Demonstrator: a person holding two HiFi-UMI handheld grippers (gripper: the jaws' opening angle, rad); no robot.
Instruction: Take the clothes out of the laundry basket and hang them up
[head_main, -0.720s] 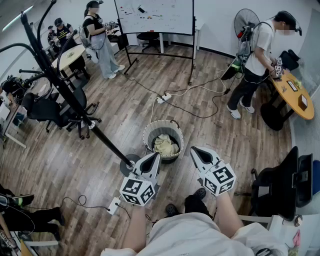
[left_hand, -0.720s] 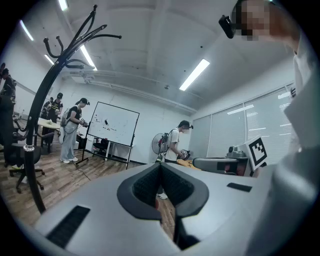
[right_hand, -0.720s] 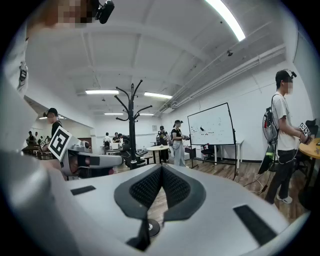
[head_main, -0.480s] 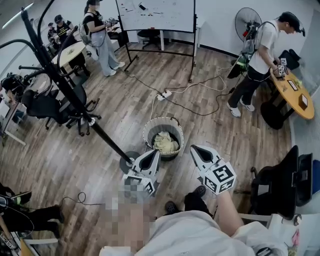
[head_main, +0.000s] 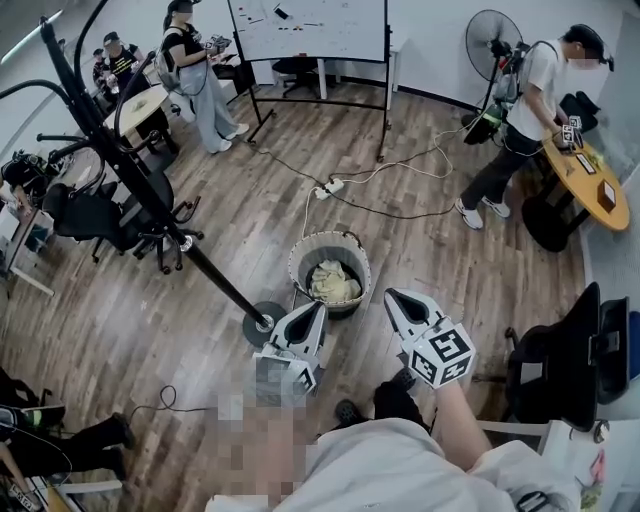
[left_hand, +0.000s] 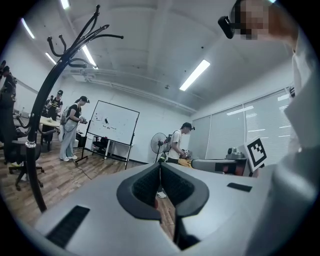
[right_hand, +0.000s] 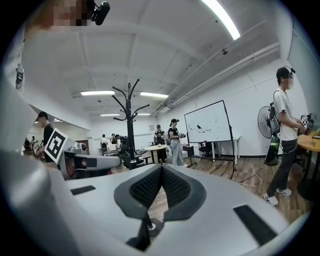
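Now, from the head view, the laundry basket (head_main: 300, 262) with its pale clothes (head_main: 333, 284) stands on the floor just ahead, between my left gripper (head_main: 314, 310) and right gripper (head_main: 394, 297); the left is nearer its rim. In the left gripper view the jaws are closed and empty, pointing level, and the basket doesn't show. The right gripper view shows the same.

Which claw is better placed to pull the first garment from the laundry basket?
Left, probably, narrowly. The left claw points at the laundry basket's near rim, toward the yellowish clothes; the right claw sits off its side. Both are shut and empty.
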